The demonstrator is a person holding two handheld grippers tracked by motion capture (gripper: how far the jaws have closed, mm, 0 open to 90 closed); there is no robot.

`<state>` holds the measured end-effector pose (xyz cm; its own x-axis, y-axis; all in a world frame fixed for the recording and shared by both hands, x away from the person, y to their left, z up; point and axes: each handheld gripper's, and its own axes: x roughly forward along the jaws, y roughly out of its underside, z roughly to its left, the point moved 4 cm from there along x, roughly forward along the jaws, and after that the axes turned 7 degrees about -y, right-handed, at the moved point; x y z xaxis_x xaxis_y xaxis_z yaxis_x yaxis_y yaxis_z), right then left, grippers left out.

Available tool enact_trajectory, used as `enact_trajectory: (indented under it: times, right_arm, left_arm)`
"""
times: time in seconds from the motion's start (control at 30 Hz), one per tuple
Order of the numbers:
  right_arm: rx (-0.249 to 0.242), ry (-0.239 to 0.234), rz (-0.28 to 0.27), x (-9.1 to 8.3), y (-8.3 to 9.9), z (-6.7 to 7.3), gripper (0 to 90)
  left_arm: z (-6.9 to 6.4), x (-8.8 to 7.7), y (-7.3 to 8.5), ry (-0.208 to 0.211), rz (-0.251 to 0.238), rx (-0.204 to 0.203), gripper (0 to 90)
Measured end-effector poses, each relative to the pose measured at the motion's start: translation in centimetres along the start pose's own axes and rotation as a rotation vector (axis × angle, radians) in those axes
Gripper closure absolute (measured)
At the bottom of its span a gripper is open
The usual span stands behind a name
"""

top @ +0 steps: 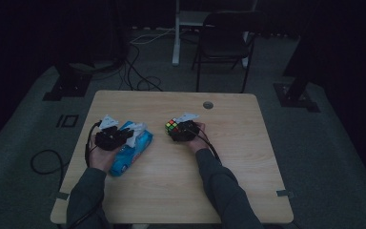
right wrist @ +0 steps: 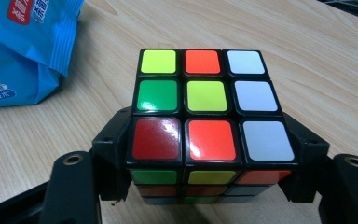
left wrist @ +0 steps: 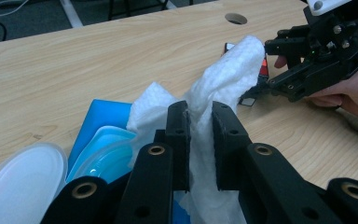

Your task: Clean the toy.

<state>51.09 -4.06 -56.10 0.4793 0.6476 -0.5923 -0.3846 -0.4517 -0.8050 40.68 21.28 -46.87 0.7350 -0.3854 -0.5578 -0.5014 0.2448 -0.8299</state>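
Observation:
A white wet wipe (left wrist: 228, 70) sticks up out of a blue wipe pack (left wrist: 103, 114) whose round lid (left wrist: 21, 175) lies flipped open. My left gripper (left wrist: 199, 112) is shut on the wipe, which is pinched between its jaws. In the high view, the left gripper (top: 119, 135) sits over the pack (top: 132, 149) at the table's left. A scrambled colour cube (right wrist: 205, 112) rests on the wood, with my right gripper (right wrist: 209, 140) shut on it and a jaw pressed against each side. The cube (top: 172, 126) and right gripper (top: 178, 130) are at mid-table, just right of the pack.
The wooden table (top: 228, 157) has a round cable hole (top: 208, 104) near its far edge. A dark chair (top: 224, 40) and floor cables stand beyond the table. The blue pack (right wrist: 23, 42) lies close to the cube's left in the right gripper view.

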Motion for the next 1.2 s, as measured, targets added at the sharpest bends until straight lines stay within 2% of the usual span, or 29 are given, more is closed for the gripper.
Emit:
enact_trajectory:
  times: [0.17, 0.3, 0.43, 0.6, 0.8, 1.0, 1.2]
  right_arm:
    - [0.003, 0.018, 0.001, -0.4, 0.0, 0.0, 33.8]
    - [-0.009, 0.004, 0.003, -0.8, 0.2, 0.2, 33.9]
    - [-0.003, -0.008, 0.011, -2.0, 0.7, 0.8, 34.0]
    - [0.001, -0.037, -0.012, -4.0, 1.3, 1.7, 34.0]
    - [-0.053, -0.050, -0.023, -6.3, 1.2, 3.8, 34.0]
    - [-0.087, -0.065, -0.022, -8.1, 1.2, 5.7, 34.0]
    - [-0.076, -0.076, -0.038, -9.3, 1.7, 7.3, 34.0]
  left_arm:
    - [-0.1, 0.2, 0.0, 0.005, -0.002, 0.001, 80.2]
    - [-0.2, 0.4, 0.1, 0.011, 0.002, 0.000, 80.2]
    - [-0.4, 0.5, 0.1, 0.018, -0.004, -0.004, 80.1]
    - [-1.0, 0.7, -0.1, 0.028, -0.008, 0.001, 80.2]
    - [-2.5, 1.4, -0.4, 0.061, -0.010, 0.024, 80.2]
    - [-4.1, 2.0, -0.6, 0.098, -0.015, 0.046, 80.3]
    - [-6.2, 2.4, -1.0, 0.154, -0.045, 0.052, 80.5]
